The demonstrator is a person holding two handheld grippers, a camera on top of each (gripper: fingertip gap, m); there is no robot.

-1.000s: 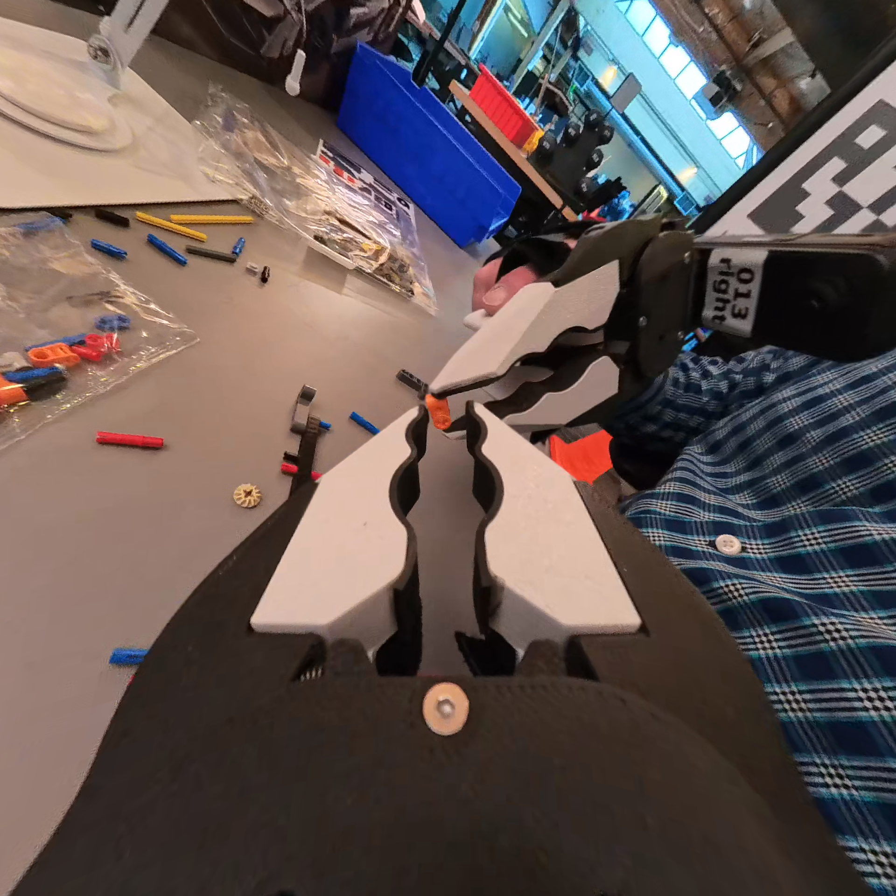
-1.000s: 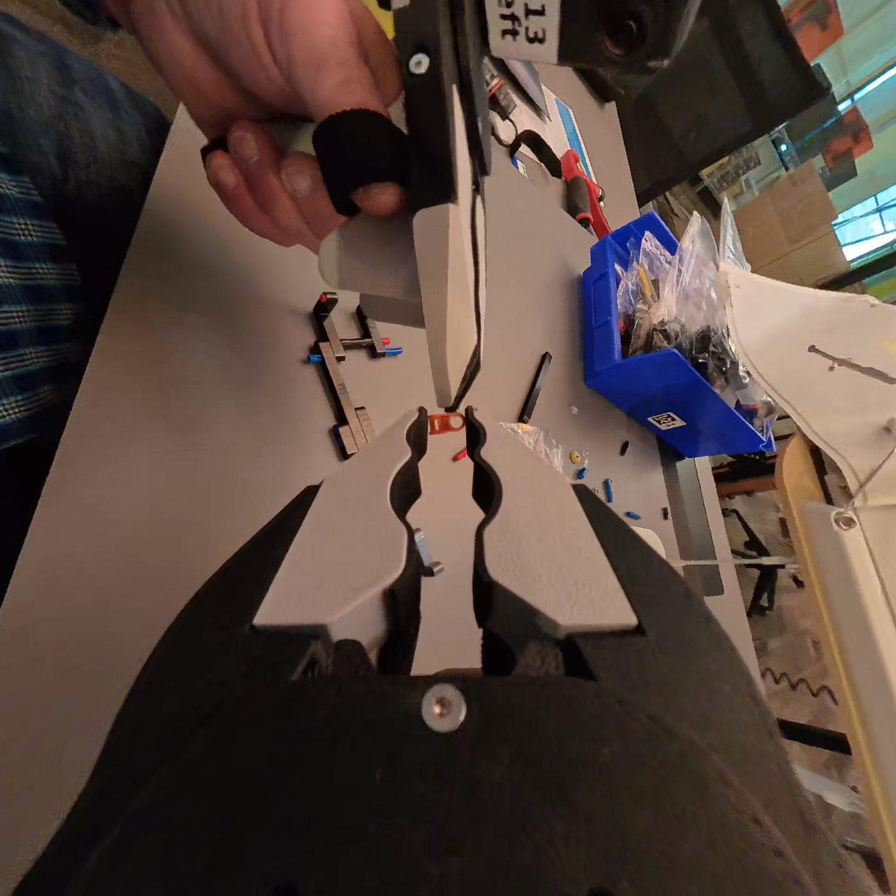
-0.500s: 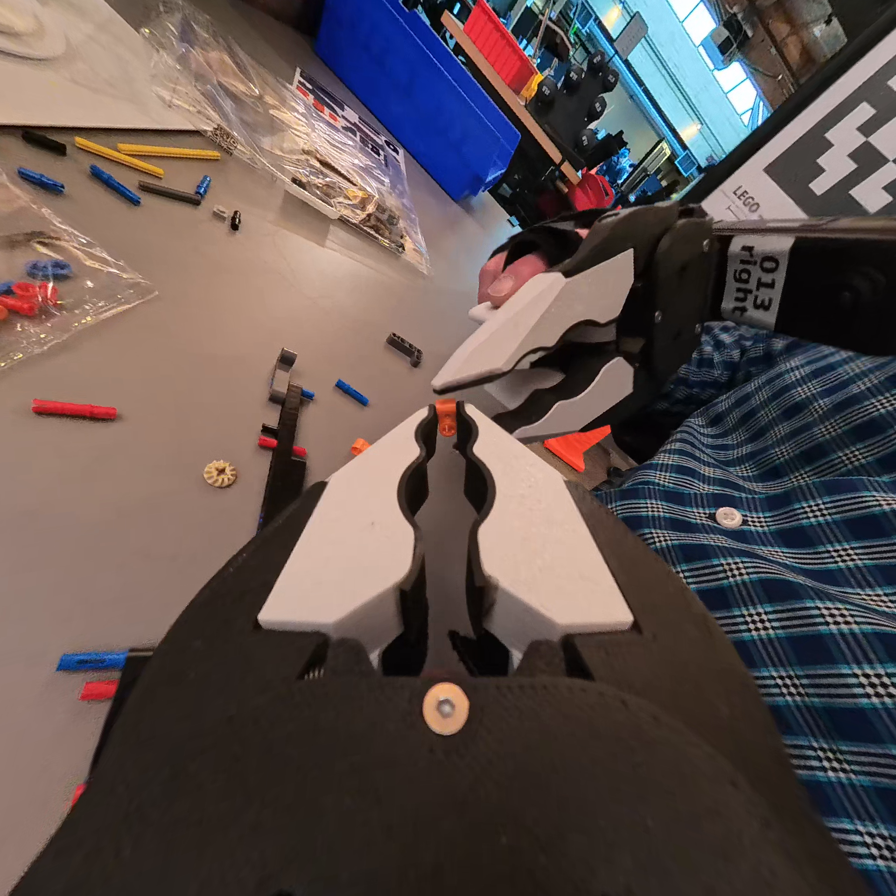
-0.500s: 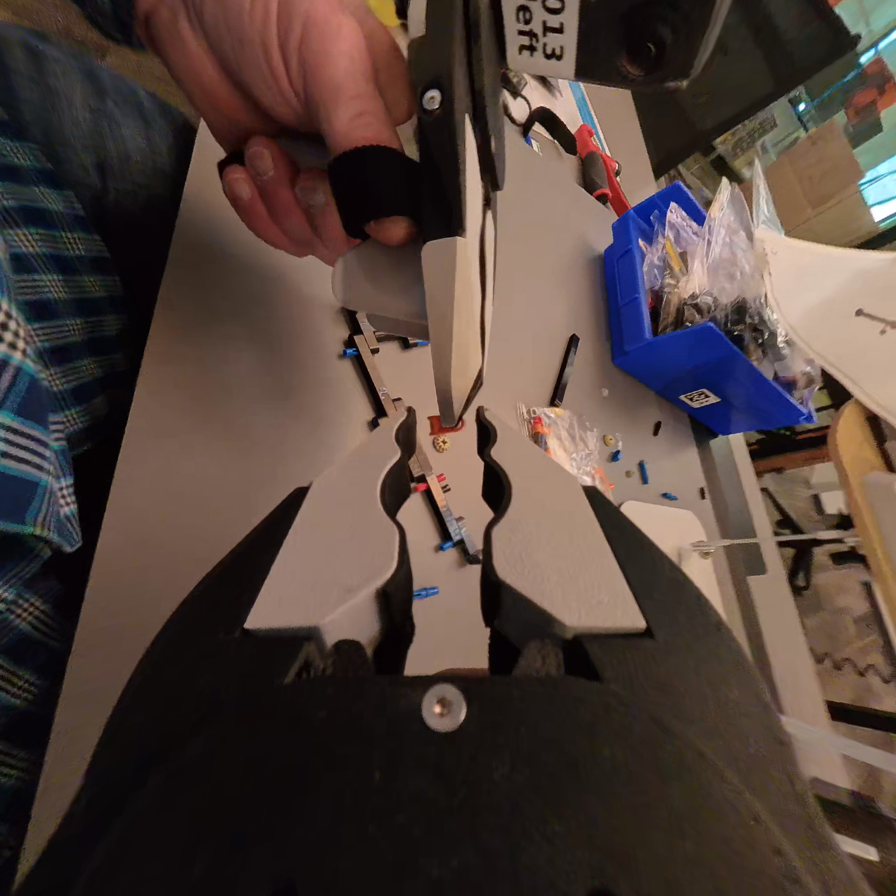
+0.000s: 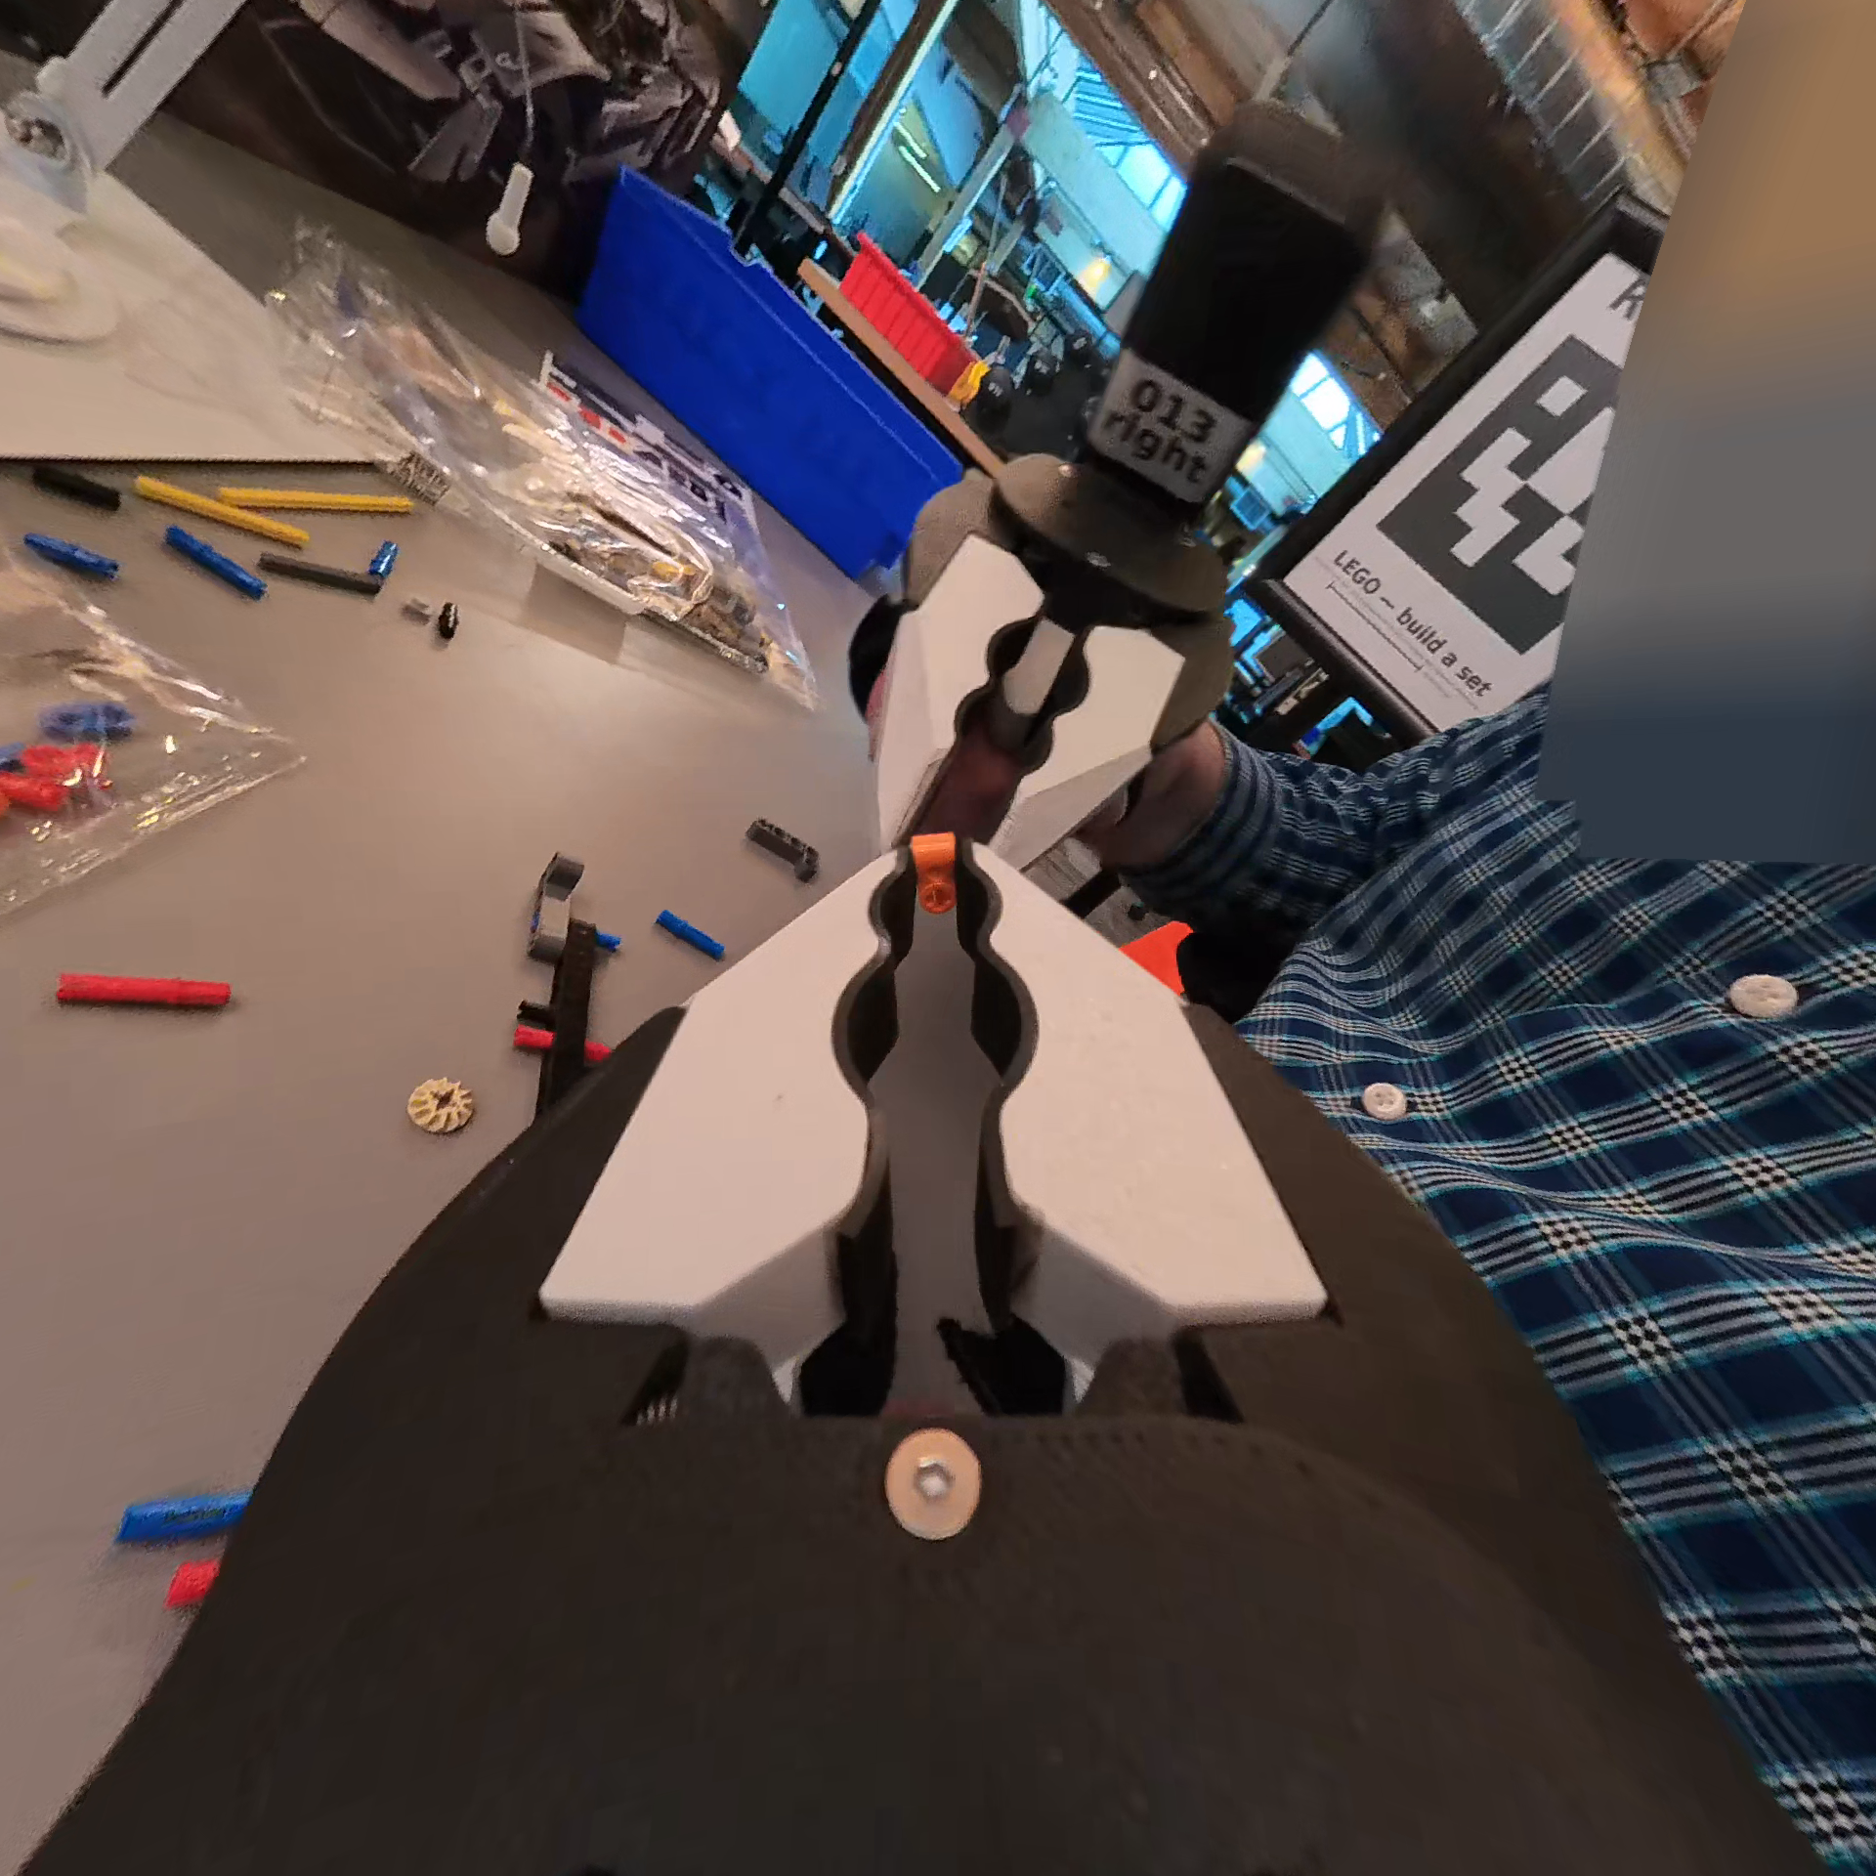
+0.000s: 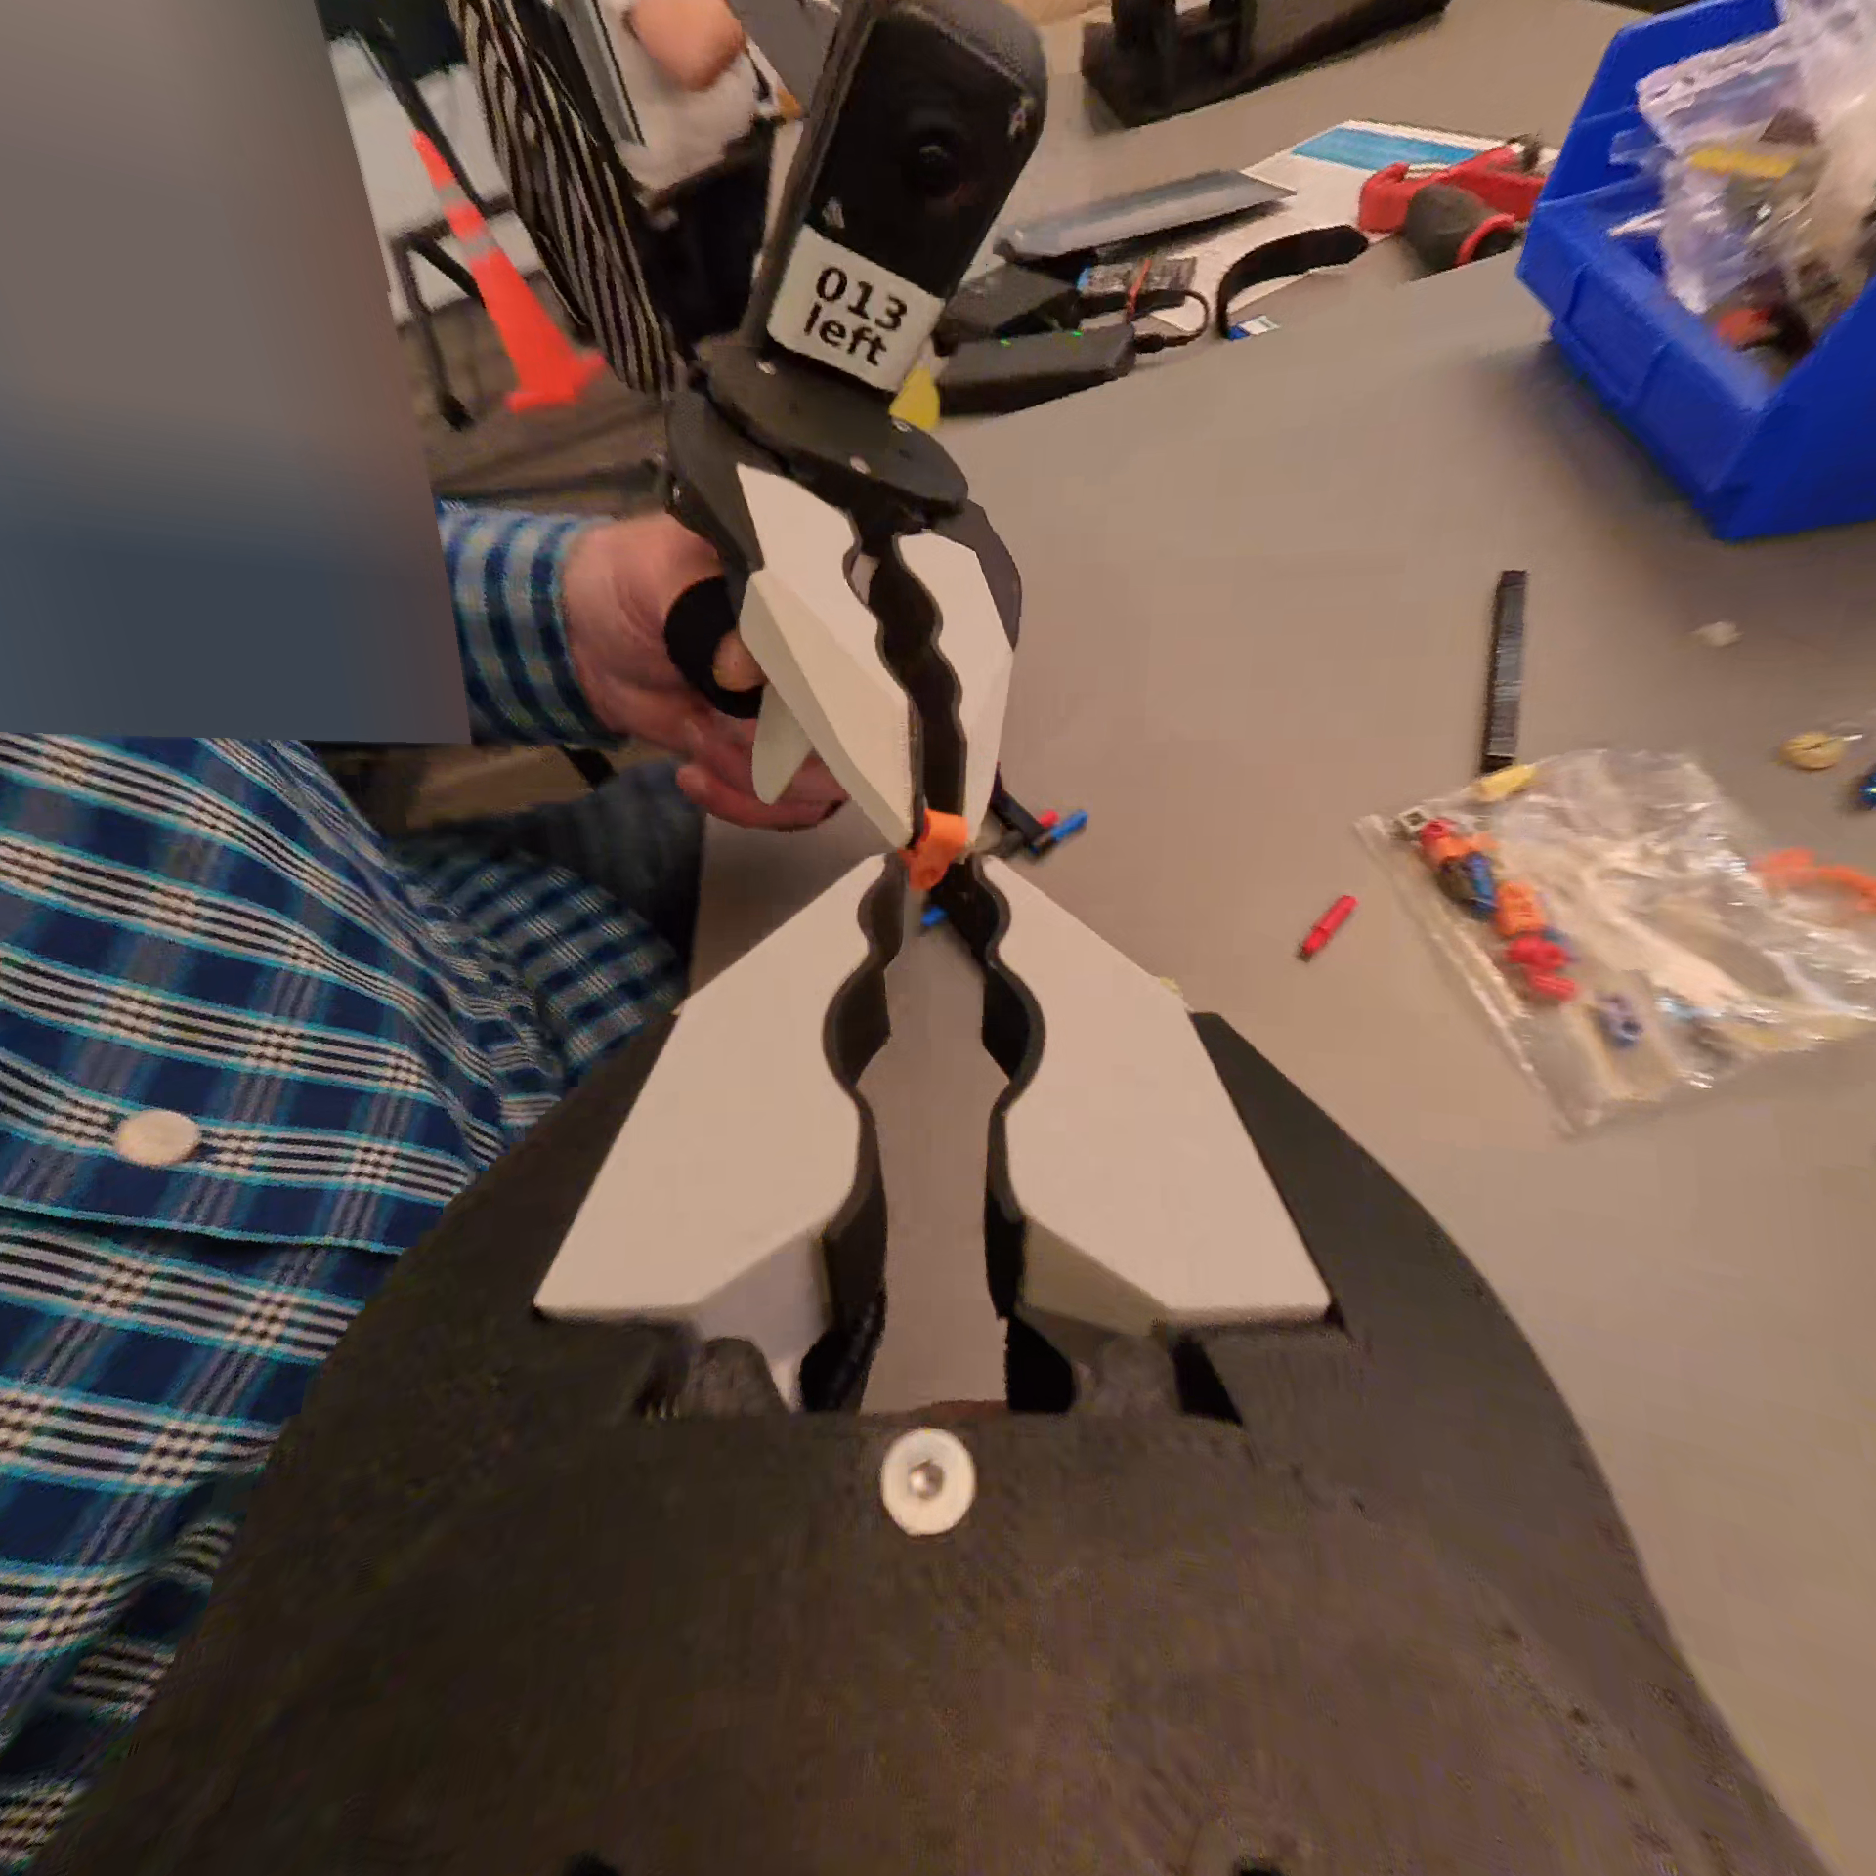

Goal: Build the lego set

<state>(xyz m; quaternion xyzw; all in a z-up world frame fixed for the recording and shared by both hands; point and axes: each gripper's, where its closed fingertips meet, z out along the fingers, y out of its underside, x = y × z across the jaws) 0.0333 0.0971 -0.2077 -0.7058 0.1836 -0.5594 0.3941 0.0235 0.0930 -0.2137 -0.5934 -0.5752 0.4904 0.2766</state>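
Left gripper pinches the small orange connector at its fingertips, held in the air off the table's near edge. Right gripper meets it tip-to-tip, fingers narrow (grip on it unclear). Risk: the tiny piece twists out mid-handover and drops onto the table.

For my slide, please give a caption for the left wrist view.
Left gripper pinches a small orange Lego piece tip to tip with the right gripper above the grey table.

Blue bin cut off by the right edge, its bagged contents blurred. Black beam partly hidden behind the left gripper. Orange piece's contact with the right gripper's fingers indiscernible.
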